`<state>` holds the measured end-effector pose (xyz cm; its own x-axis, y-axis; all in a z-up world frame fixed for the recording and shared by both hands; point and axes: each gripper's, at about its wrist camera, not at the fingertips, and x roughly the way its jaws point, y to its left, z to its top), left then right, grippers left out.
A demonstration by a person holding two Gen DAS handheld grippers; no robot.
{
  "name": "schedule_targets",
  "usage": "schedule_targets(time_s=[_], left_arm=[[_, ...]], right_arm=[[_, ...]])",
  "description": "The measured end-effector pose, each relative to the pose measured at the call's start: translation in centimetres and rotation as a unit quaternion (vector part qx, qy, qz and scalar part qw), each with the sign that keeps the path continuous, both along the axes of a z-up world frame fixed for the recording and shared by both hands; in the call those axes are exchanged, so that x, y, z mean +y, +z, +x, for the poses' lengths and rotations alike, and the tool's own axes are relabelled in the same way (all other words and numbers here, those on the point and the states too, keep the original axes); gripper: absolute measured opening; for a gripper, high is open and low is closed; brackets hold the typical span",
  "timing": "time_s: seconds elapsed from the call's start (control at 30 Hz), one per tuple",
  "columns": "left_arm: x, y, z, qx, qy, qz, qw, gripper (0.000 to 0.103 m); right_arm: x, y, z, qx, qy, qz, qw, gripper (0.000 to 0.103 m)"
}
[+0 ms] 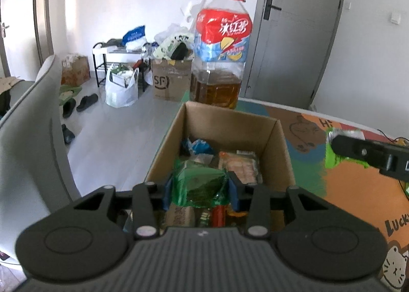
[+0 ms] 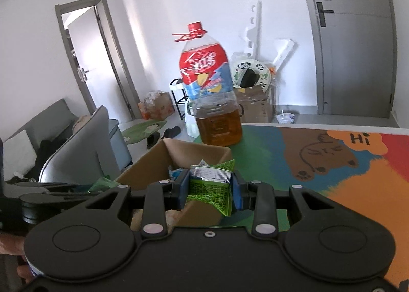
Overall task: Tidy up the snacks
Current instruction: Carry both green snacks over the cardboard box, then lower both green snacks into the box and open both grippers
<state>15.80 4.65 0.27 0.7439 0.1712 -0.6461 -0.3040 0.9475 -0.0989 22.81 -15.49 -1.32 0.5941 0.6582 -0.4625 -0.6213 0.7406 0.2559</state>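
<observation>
Your table [image 2: 319, 176], with its bright cartoon mat, carries a big bottle [image 1: 219, 46] of amber liquid at its far left edge, and just in front of that bottle sits the open box [image 1: 281, 148], hard against the table's left edge. The box already holds a good layer of snacks [image 1: 240, 164]: several wrapped packets lie across its floor, so most of the sorting looks done, as far as these views can tell. Two items are still in the air. Your left gripper [image 1: 200, 187] is clamped on a dark green packet [image 1: 199, 184] and hangs over the near end of the box, so that one looks ready to drop in. Your right gripper [image 2: 210, 187] is closed on a light green pouch [image 2: 212, 184] with a silver top and sits just past the box's right wall, over the mat near its near right corner. I'd judge what is left as placing these two. No other loose snacks show on the mat, though the near right part of the table is out of view.
</observation>
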Motion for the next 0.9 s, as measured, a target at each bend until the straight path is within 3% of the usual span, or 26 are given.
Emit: schedule_targets(time_s=[0.23,0.43,0.8,0.9], left_arm=[[1.7,-0.2,-1.6,-0.013,0.010,-0.018,0.9997,0.058],[3.0,-0.3,-3.2,-0.020,0.019,-0.027,0.9993,0.058],[5.7,-1.1,-6.1,-0.041,0.038,-0.043,0.9975,0.069],[6.2,-1.2,-6.7,-0.053,0.041,-0.049,0.9966,0.075]], right_arm=[[2.8,0.3,-0.5,0.003,0.021,-0.017,1.000,0.035],[5.2,-0.1,-0.9,0.014,0.044,-0.031,0.998,0.035],[9.5,-1.1,-1.9,0.025,0.068,-0.067,0.995,0.036],[10.2,-1.0,-2.1,0.027,0.077,-0.051,0.995,0.044]])
